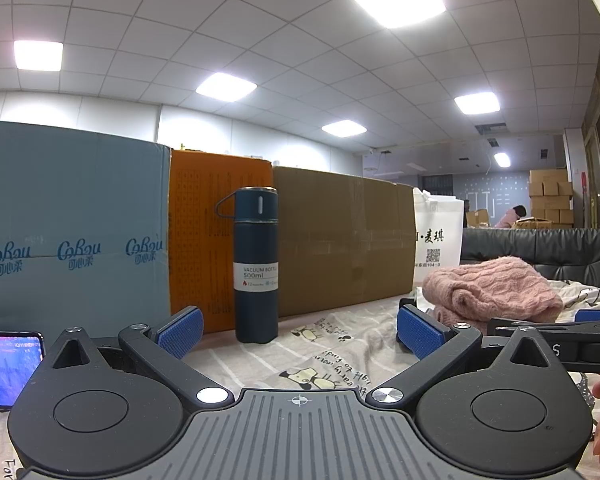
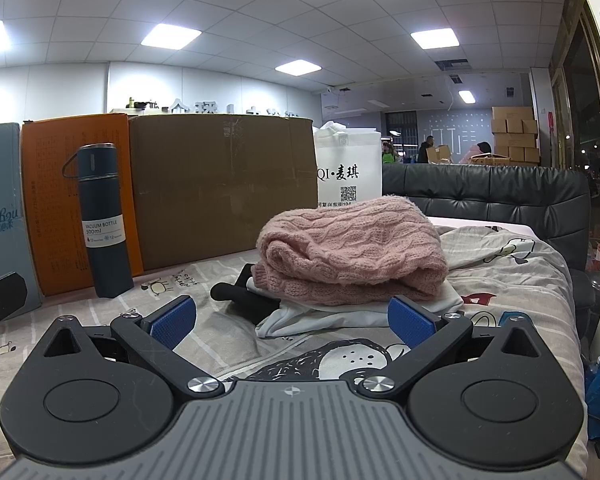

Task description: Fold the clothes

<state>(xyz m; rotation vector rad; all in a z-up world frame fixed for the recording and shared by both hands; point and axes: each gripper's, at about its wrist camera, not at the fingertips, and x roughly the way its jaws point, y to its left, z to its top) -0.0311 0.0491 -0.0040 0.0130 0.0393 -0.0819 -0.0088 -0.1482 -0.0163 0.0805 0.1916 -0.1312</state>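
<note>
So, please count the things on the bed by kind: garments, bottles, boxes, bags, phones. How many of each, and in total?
Garments: 3 (pink cable-knit sweater, white garment under it, black garment beside them)
Bottles: 1 (dark blue vacuum bottle)
Boxes: 3 (blue-grey box, orange box, brown cardboard box)
Bags: 1 (white bag)
Phones: 1 (phone)
Total: 9
</note>
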